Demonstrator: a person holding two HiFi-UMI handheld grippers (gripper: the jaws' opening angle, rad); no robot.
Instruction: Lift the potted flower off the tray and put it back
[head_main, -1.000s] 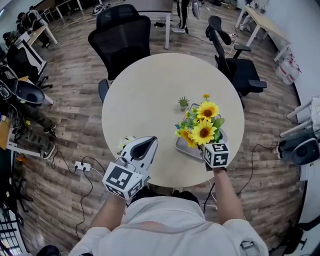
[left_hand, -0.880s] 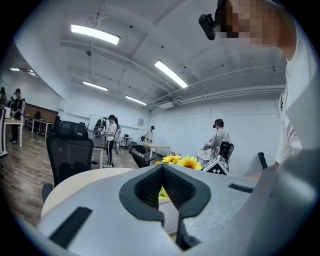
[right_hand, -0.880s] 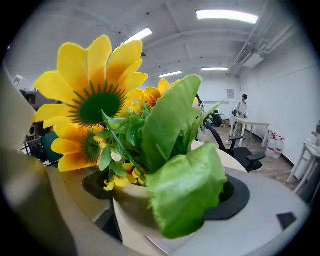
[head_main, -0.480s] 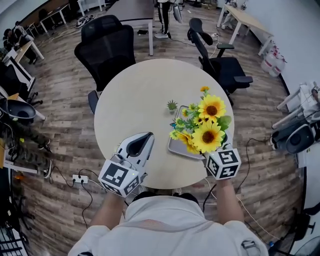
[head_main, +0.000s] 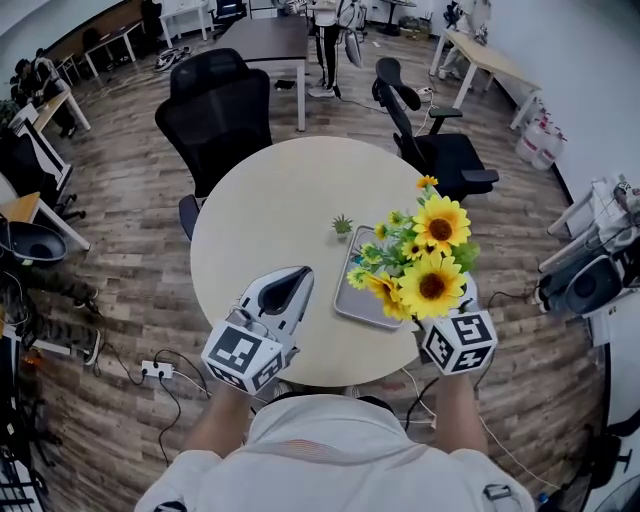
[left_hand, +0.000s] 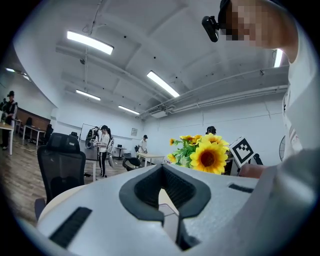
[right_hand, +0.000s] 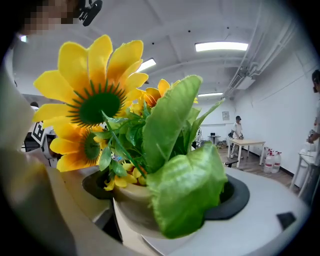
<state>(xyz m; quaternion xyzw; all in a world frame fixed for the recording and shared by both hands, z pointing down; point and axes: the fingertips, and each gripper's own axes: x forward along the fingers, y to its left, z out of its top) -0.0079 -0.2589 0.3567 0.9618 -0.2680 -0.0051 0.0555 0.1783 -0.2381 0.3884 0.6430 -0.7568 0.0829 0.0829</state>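
The potted flower (head_main: 430, 262), yellow sunflowers with green leaves in a pale pot (right_hand: 131, 206), hangs in the air over the table's right edge. My right gripper (right_hand: 165, 200) is shut on the pot. In the head view only its marker cube (head_main: 458, 342) shows below the blooms. The grey tray (head_main: 360, 300) lies on the round beige table (head_main: 270, 210), just left of the lifted flower, with nothing on it. My left gripper (head_main: 302, 272) hovers over the table's near edge, left of the tray. Its jaws meet at the tips (left_hand: 162, 170) and hold nothing.
A small green plant (head_main: 342, 225) stands on the table just beyond the tray. Black office chairs (head_main: 215, 100) (head_main: 435, 150) sit at the far side. A power strip (head_main: 155, 370) lies on the wood floor at left. People and desks are farther back.
The right gripper has risen with the potted flower, from the tray up and to the right. The tray is now bare. The left gripper has barely moved.
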